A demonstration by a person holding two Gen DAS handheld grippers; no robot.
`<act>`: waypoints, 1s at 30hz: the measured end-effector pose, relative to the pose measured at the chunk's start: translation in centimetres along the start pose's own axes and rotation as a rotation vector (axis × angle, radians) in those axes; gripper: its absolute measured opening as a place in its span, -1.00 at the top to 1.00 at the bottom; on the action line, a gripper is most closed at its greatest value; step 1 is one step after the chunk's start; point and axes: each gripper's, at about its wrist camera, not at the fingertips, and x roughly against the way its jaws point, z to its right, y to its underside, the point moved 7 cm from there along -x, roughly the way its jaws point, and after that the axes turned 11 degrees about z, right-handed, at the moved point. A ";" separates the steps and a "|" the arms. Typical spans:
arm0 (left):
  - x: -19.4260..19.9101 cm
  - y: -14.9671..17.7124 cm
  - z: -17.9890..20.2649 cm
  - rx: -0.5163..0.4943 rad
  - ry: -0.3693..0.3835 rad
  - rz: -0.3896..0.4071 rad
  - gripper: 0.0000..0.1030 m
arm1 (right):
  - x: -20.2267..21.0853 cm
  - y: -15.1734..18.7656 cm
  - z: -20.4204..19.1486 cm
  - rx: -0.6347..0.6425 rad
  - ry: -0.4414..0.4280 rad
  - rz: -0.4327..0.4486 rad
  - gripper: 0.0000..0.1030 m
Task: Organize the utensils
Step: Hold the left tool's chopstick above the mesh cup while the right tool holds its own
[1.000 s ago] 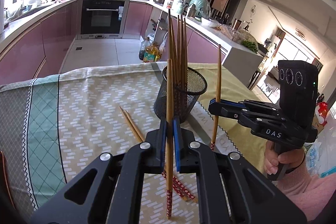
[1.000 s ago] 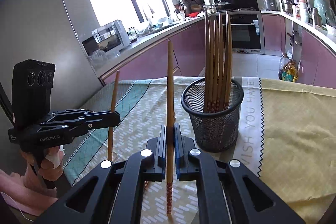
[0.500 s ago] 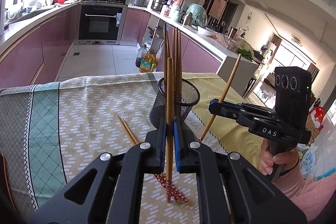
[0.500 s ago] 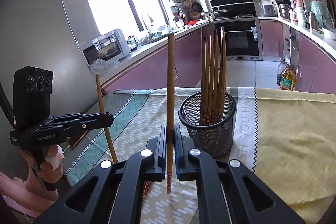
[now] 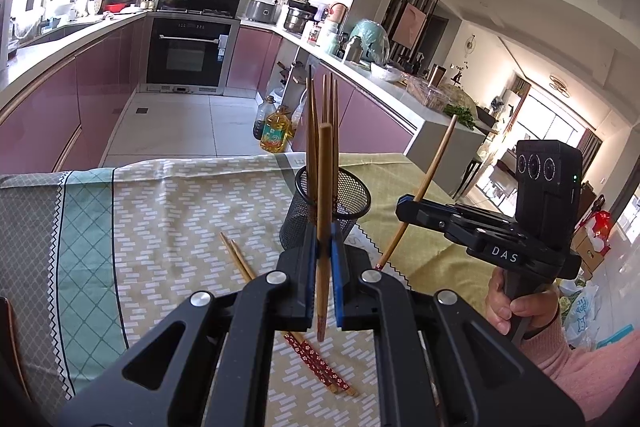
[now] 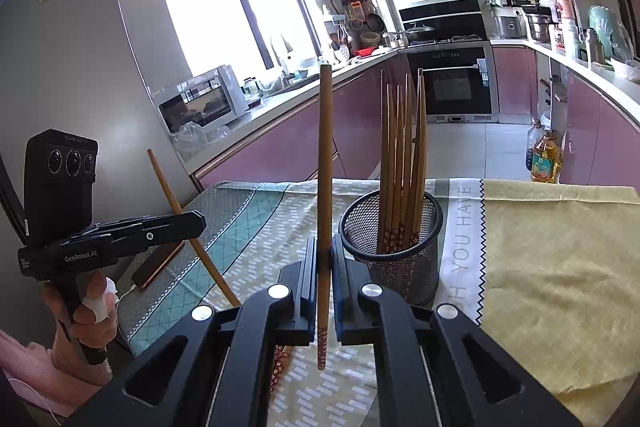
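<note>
Roughly halfway, going by the five or so chopsticks already standing in the mesh holder [image 6: 394,235] on the bench [image 6: 560,267]. Left tongs [image 5: 325,255] clamped on one chopstick [image 5: 324,195], right tongs [image 6: 325,259] clamped on another [image 6: 325,167], both hovering just short of the holder, not dropped in yet. Still left: those two, plus what looks like a pair [image 5: 316,359] lying on the cloth, half hidden under the tongs so hard to count.

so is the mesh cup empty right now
No, the black mesh cup already holds a bundle of chopsticks standing upright, their decorated ends down inside it.
</note>
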 end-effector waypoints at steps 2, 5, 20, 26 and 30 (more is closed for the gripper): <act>0.0 -0.2 0.0 0.002 0.000 0.004 0.86 | 0.1 -0.1 0.0 0.002 0.001 0.004 0.89; -0.1 -0.4 0.2 0.003 0.003 0.010 0.86 | 0.1 -0.3 -0.1 0.005 0.003 0.008 0.89; -1.3 -1.4 0.3 0.017 0.005 0.025 0.86 | 0.6 -1.2 0.5 0.009 0.019 0.035 0.89; -1.5 -1.5 0.4 0.017 0.009 0.025 0.86 | 0.5 -1.5 0.6 0.009 0.020 0.038 0.89; -1.6 -1.8 0.6 0.014 0.011 0.033 0.86 | 0.5 -1.7 0.6 0.011 0.023 0.045 0.89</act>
